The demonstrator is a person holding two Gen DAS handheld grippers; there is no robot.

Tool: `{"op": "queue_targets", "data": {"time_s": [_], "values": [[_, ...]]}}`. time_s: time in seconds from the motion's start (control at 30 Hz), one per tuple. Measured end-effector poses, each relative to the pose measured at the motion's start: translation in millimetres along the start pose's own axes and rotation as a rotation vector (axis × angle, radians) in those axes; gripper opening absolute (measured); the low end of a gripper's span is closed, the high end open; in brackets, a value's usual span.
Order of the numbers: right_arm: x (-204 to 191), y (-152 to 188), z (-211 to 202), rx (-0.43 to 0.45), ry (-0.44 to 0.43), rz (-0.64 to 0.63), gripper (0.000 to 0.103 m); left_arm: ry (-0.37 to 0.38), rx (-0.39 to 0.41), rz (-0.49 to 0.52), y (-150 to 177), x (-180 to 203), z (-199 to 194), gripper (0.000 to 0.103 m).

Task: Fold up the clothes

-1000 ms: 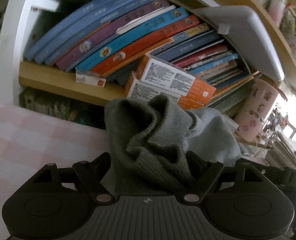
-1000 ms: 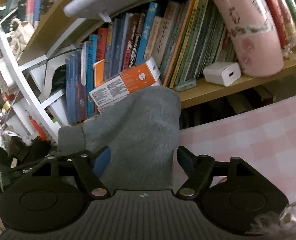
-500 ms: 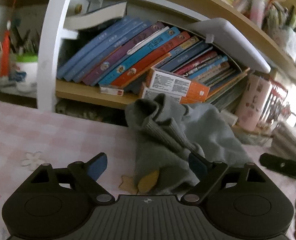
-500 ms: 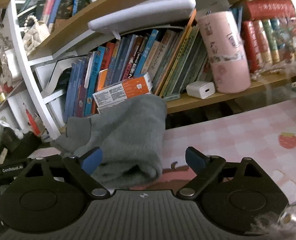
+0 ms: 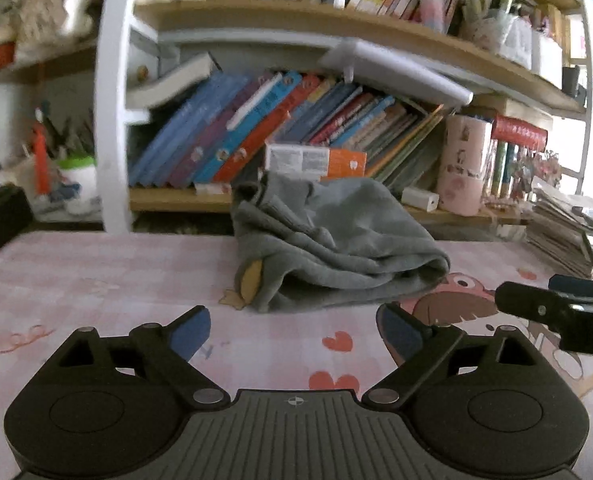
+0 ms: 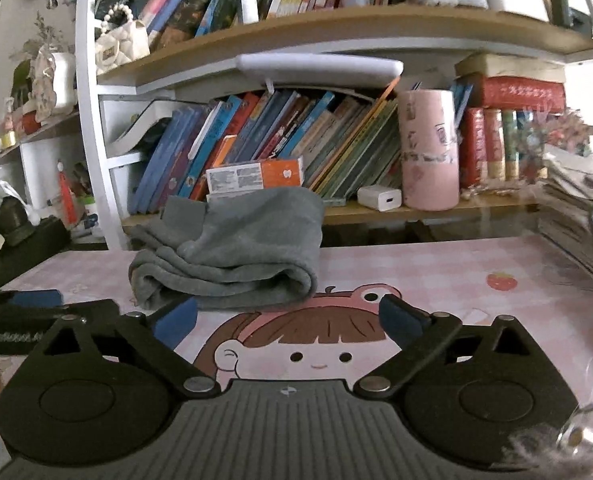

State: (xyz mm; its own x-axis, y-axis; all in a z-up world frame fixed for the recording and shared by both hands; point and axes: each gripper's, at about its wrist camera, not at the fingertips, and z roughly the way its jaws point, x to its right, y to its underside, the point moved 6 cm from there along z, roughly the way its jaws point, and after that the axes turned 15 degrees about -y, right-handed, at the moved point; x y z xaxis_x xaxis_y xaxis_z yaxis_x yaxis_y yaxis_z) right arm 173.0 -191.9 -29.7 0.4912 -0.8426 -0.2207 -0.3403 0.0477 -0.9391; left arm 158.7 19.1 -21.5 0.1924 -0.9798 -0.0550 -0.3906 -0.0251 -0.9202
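Note:
A grey garment (image 5: 332, 240) lies folded in a loose bundle at the back of the pink table, against the bookshelf; a yellow patch shows at its left end. In the right wrist view the same garment (image 6: 240, 256) sits left of centre. My left gripper (image 5: 294, 330) is open, a short way in front of the bundle, holding nothing. My right gripper (image 6: 288, 318) is open too, drawn back from the garment's right end, over the cartoon print. The right gripper's fingers (image 5: 552, 312) show at the right edge of the left wrist view.
A pink checked mat with a cartoon girl (image 6: 296, 348) covers the table (image 5: 96, 280). Behind the garment stands a bookshelf (image 5: 296, 120) full of leaning books, an orange box (image 6: 256, 174), a white charger (image 6: 378, 198) and a pink cup (image 6: 428, 160). Stacked papers (image 5: 564, 232) lie right.
Both grippers let go of the grey garment, opened and pulled back toward me. The garment dropped onto the table as a folded bundle.

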Motion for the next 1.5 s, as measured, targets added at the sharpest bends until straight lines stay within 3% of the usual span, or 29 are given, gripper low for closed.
{"op": "queue_targets", "data": {"time_s": [0.13,0.53,0.87,1.5], "values": [[-3.0,4.2,-14.4,0.016,0.043,0.003,0.099,-0.038,0.042,0.018,5.7,-3.1,-20.2,0.100],[-16.1,18.5,-38.3,0.000,0.122,-0.024,0.103,-0.064,0.021,0.045,14.0,-3.1,-29.4,0.101],[-29.1,23.0,-32.7,-0.053,0.149,-0.094,0.103,-0.088,-0.018,0.070,19.4,-0.4,-29.4,0.103],[-22.8,23.4,-25.2,-0.084,0.160,-0.062,0.103,-0.099,-0.040,0.069,20.6,-2.2,-26.1,0.103]]}}
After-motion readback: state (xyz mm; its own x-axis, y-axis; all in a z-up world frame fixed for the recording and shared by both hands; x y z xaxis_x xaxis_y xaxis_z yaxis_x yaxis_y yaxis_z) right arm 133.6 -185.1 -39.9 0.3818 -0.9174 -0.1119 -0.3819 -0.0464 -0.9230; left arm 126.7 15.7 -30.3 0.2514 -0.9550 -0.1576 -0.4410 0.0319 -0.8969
